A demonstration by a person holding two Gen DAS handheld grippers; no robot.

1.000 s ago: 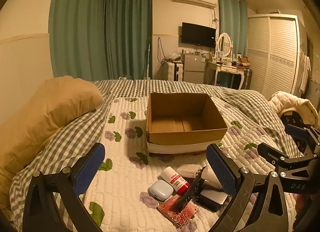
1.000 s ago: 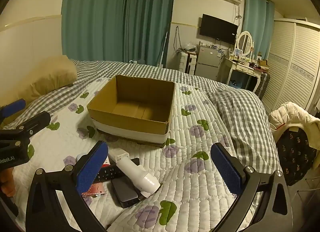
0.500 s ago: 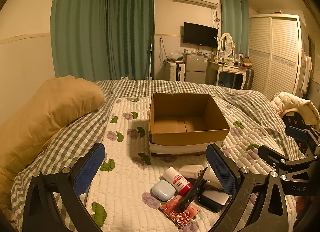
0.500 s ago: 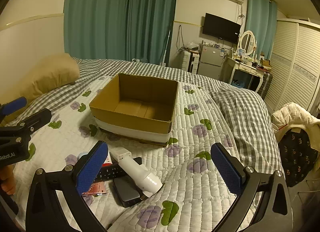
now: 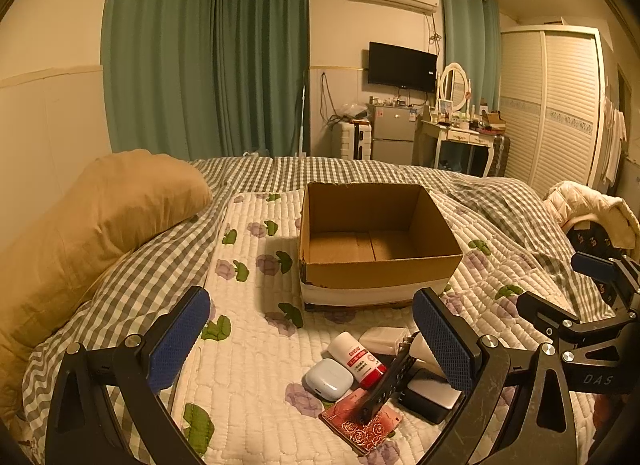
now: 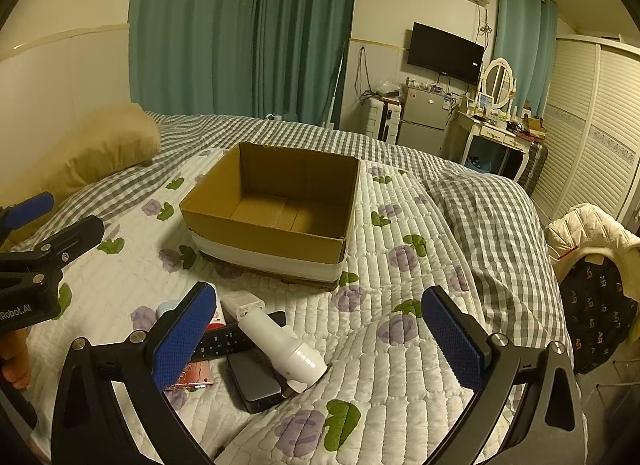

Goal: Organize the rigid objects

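An empty cardboard box stands open on the quilted bed. In front of it lies a pile of small objects: a white earbud case, a white tube with a red cap, a white charger, a black remote, a red patterned card, a dark power bank and a white cylinder. My left gripper is open and empty above the pile. My right gripper is open and empty over the same pile.
A tan pillow lies at the left. A checked blanket is bunched at the right. A chair with a white jacket stands beside the bed. Curtains, a TV and a dresser are far behind.
Both grippers have drifted slightly, so the box and pile shift a little in view. Both stay open and empty.
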